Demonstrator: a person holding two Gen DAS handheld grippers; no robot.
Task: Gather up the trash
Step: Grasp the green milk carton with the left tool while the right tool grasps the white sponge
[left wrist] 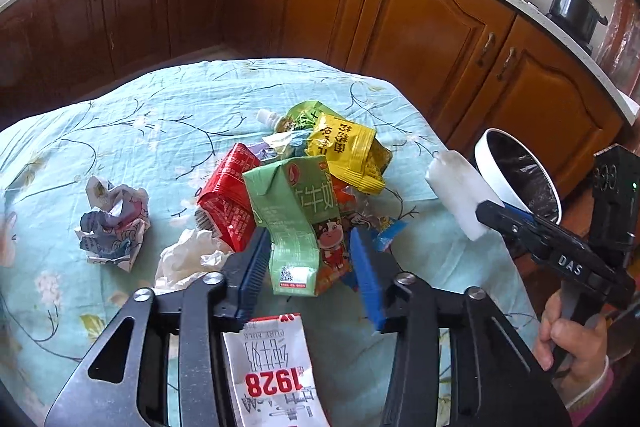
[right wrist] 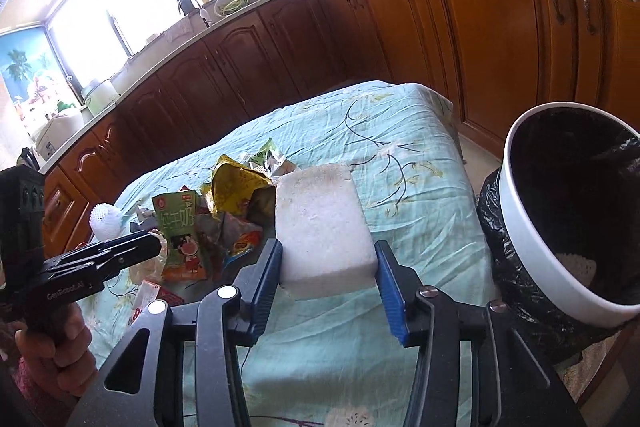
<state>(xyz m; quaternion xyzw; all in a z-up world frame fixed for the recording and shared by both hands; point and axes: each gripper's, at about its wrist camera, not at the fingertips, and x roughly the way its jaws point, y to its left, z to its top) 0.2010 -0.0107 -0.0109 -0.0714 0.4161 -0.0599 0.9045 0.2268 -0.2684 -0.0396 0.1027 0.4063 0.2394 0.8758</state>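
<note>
Foam block [right wrist: 326, 223] clamped in right tool [right wrist: 328, 279], left tool [left wrist: 314, 275] spread, bin [right wrist: 532, 239] cropped at edge

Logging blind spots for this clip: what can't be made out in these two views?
- Trash bin: its bottom is too dark in the right wrist view; cut off by the right gripper in the left.
- White 1928 carton: partly hidden under the left gripper.
- Countertop items: too small.
</note>
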